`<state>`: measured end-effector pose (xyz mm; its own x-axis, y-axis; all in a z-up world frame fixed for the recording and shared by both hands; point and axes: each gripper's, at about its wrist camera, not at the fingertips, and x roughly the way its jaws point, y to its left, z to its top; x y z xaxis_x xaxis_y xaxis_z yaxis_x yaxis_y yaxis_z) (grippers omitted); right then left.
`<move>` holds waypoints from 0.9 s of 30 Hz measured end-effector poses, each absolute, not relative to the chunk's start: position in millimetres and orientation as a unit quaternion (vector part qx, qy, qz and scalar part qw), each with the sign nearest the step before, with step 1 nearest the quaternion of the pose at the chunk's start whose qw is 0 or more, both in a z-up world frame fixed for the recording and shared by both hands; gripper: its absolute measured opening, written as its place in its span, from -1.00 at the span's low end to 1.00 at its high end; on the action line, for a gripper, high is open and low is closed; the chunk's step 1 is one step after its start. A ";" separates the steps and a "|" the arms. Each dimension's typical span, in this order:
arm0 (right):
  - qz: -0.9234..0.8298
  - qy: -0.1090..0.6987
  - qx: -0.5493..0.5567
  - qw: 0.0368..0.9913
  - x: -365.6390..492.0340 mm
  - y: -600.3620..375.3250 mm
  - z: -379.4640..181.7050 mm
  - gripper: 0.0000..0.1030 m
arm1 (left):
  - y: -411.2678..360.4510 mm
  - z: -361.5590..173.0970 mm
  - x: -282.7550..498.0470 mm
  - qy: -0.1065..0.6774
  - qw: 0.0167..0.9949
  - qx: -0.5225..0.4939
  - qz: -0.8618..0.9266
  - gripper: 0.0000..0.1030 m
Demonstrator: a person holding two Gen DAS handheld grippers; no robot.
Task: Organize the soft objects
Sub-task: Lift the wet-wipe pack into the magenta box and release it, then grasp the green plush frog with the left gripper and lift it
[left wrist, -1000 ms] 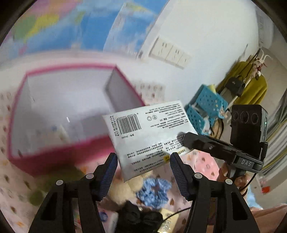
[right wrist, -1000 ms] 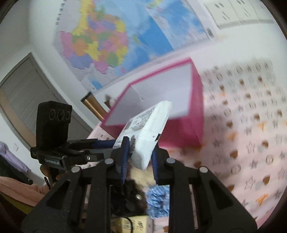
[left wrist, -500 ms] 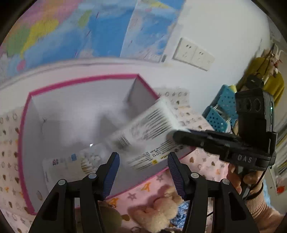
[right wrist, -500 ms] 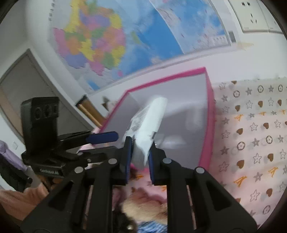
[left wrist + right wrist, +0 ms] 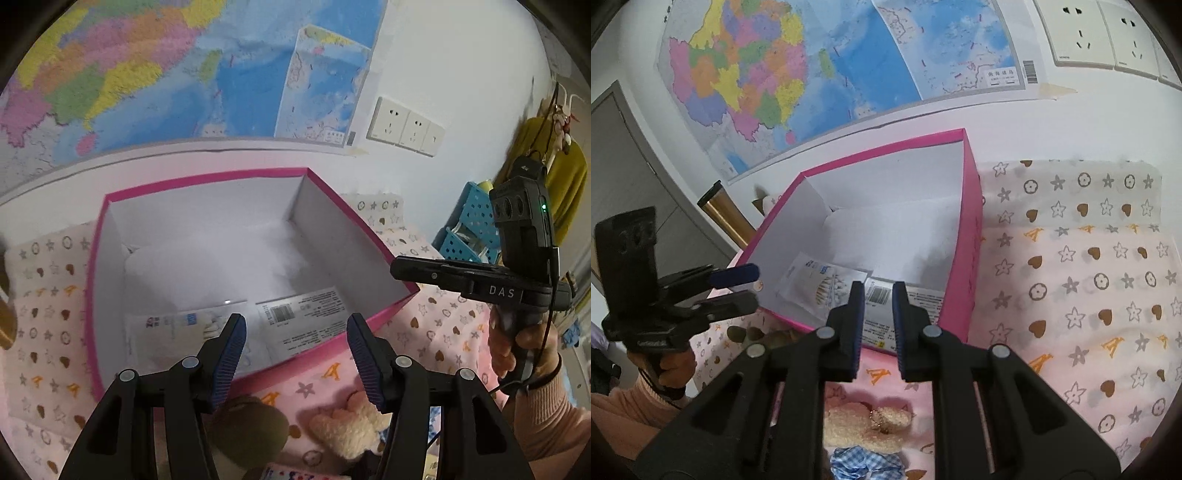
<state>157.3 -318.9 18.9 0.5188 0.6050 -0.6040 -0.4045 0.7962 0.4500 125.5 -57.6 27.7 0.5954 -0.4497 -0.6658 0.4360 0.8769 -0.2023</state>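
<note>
**Inspection: both packets are lying in the pink box, both grippers are holding nothing**

Reading from the left, the patterned cloth (image 5: 44, 295) is covering the surface, and the pink box (image 5: 229, 175) is sitting on it, open at the top, below the wall map (image 5: 184, 74).

Inside the box, along its near wall, two flat packets are lying side by side and touching: the swab packet (image 5: 173, 325) on the left and the barcode packet (image 5: 306, 317) on the right, print side up.

My left gripper (image 5: 295, 321) is hovering over the near rim of the box. Its fingers are standing well apart, with nothing between them.

Below the rim, on the cloth, an olive plush (image 5: 251, 424) and a cream plush (image 5: 351, 428) are lying near each other. A blue scrunchie (image 5: 864, 461) is lying just beside the cream one.

Further right, my right gripper (image 5: 878, 291) is pointing down over the box's near right corner. Its fingers have just been closing and are now standing a narrow gap apart. They are gripping nothing, and the barcode packet is showing through the gap from the box floor.
</note>
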 end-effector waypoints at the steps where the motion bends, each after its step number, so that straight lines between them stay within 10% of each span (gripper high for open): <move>1: 0.297 0.393 0.129 0.861 155.7 -317.8 20.1 -0.68 | -54.3 29.1 122.5 0.371 0.895 -0.009 -0.247 0.13; 9: 0.348 0.368 0.091 0.857 113.4 -296.5 43.0 -0.22 | -11.2 31.7 87.0 0.349 0.913 -0.018 -0.211 0.27; 27: 0.414 0.371 0.086 0.827 36.4 -287.6 58.2 -0.20 | 7.1 -14.2 25.6 0.383 0.895 -0.029 -0.228 0.28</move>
